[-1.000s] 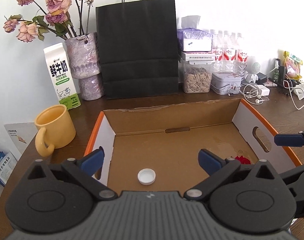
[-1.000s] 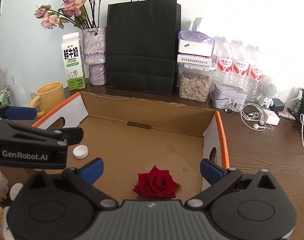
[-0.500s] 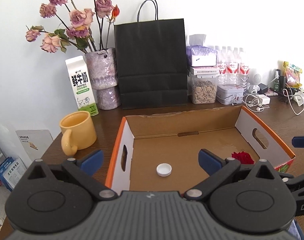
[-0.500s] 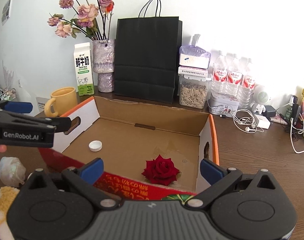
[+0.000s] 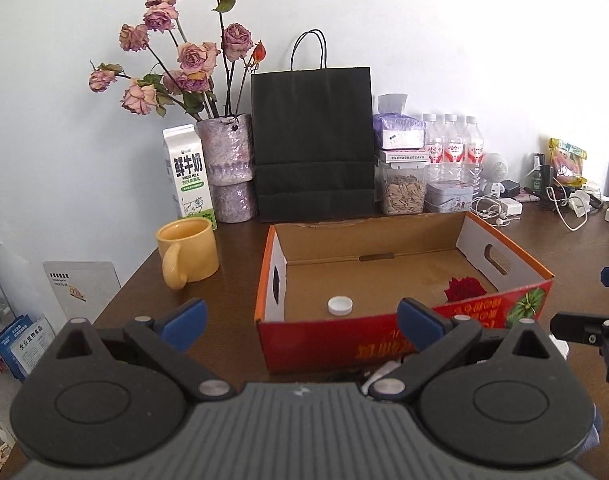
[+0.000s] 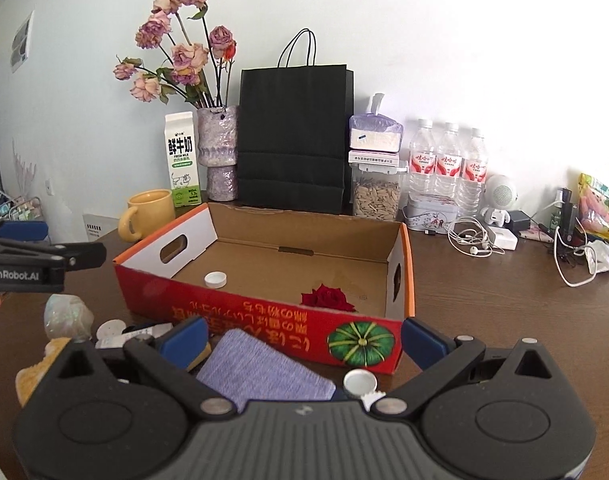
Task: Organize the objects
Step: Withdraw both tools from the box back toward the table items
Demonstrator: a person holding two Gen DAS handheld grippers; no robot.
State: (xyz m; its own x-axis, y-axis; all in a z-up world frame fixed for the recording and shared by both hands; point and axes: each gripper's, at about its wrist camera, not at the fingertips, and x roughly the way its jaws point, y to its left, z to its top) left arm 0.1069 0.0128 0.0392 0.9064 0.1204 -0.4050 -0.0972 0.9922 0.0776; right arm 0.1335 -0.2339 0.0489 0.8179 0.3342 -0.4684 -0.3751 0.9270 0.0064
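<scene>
A red and orange cardboard box (image 5: 344, 344) (image 6: 264, 320) stands open on the brown table. A white bottle cap (image 5: 340, 305) (image 6: 215, 279) and a red rose (image 5: 464, 289) (image 6: 326, 298) lie inside it. My left gripper (image 5: 300, 314) is open and empty, held in front of the box's near wall. My right gripper (image 6: 302, 334) is open and empty, above a lilac cloth (image 6: 264, 368) and a second white cap (image 6: 359, 382) that lie before the box. More small items (image 6: 68, 316) lie at the left of the cloth.
A yellow mug (image 5: 186, 250), milk carton (image 5: 188, 176), vase of dried roses (image 5: 224, 160), black paper bag (image 5: 312, 144), seed jar (image 5: 404, 192), water bottles (image 6: 448, 160) and tangled cables (image 6: 472, 236) stand behind and right of the box.
Both grippers have pulled back and up from over the box; its red front wall and the items before it have come into view. The cap and rose have not moved.
</scene>
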